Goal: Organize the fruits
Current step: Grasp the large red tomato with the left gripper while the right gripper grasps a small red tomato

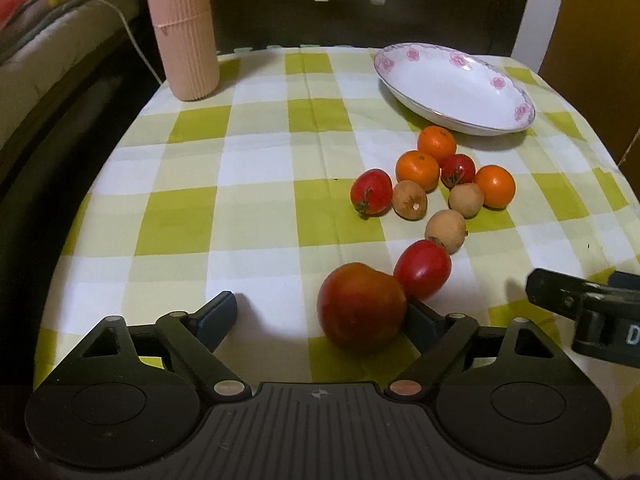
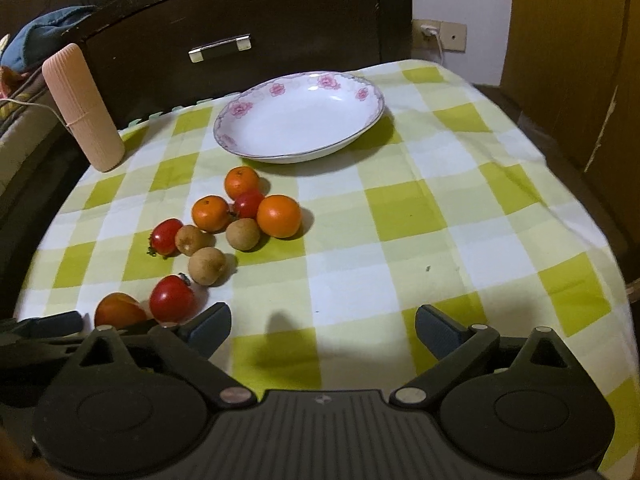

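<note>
Left gripper (image 1: 320, 314): standing wide, gripping nothing; large tomato (image 1: 361, 306) is resting against its right finger, lower centre.
Right gripper (image 2: 323, 326): gaping over bare surface (image 2: 400, 240); fruits are lying upper left.

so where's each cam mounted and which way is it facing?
Left wrist: on the left gripper, angled down over the checked tablecloth; large red tomato between its open fingers.
Right wrist: on the right gripper, angled down, fingers open, nothing between them.
Shared: white floral plate, fruit cluster, ribbed pink bottle.
</note>
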{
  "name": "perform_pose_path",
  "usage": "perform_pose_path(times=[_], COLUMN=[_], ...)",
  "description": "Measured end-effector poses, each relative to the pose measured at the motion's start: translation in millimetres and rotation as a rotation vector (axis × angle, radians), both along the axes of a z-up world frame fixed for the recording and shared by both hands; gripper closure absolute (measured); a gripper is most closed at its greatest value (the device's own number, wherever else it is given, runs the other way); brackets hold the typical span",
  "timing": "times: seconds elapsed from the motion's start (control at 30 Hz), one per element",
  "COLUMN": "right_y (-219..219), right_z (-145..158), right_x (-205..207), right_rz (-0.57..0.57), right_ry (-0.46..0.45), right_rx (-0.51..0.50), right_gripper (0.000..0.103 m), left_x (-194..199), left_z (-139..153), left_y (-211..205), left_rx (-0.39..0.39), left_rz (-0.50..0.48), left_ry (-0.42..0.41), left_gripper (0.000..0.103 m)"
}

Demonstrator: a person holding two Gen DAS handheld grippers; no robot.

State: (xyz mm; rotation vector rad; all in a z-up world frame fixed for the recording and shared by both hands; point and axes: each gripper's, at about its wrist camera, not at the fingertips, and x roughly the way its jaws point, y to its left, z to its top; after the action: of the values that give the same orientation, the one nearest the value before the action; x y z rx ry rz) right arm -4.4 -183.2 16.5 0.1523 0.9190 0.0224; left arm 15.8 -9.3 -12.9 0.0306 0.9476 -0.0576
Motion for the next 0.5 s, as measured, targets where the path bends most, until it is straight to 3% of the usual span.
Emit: perform_pose_path(times=[0.23,0.37,0.5], right_y=[9.1,10.2,10.8], right_z=[-5.2,-5.3,-6.0], right_x=[5.8,6.7,9.1], right_rz=[0.057,0.069,0.072], right_ry=[0.03,0.033,0.038], right_rx=[0.038,0.052,0.063], right_gripper=[0.023,0.025,0.026], left_x=[-0.5,1.8,3.5], left_z=[0.7,4.5,6.1], left_y=[-3.5,-1.2,3.0], left_rx=[0.03,0.018,-0.007], left_rz=[-0.023,-0.034,-0.027], left_ry=[-0.022,-0.014,-0.005], left_gripper=[0.026,0.043,0.048])
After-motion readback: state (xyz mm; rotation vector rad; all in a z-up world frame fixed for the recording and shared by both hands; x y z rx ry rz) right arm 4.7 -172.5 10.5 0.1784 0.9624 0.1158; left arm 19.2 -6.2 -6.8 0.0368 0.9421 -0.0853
